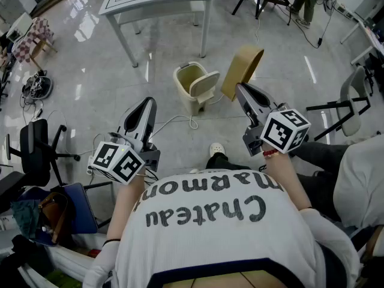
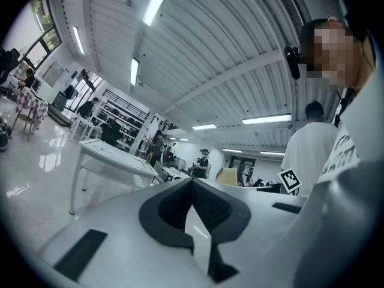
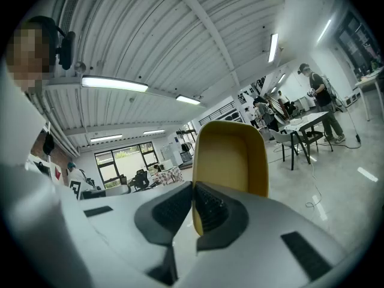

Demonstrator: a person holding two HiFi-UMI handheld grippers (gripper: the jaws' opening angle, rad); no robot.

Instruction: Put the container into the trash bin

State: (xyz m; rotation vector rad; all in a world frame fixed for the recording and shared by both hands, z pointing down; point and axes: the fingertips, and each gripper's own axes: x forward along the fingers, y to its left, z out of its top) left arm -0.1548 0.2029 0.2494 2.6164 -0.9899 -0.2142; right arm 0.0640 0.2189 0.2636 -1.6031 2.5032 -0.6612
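Observation:
A tan, shallow container (image 1: 242,71) is held up in the air, tilted, with my right gripper (image 1: 240,90) shut on its lower rim. The right gripper view shows the container's yellow inside (image 3: 231,158) rising above the closed jaws. A cream trash bin (image 1: 195,87) with a swing lid stands on the floor just left of and below the container. My left gripper (image 1: 147,103) hangs lower left of the bin, jaws shut and empty; in the left gripper view its pads (image 2: 198,206) meet with nothing between them.
A white table (image 1: 157,2) stands beyond the bin. A cable (image 1: 174,122) runs across the floor by the bin. Office chairs (image 1: 36,152) sit at the left, another chair (image 1: 348,110) at the right. A person's white shoe (image 1: 216,150) shows below the bin.

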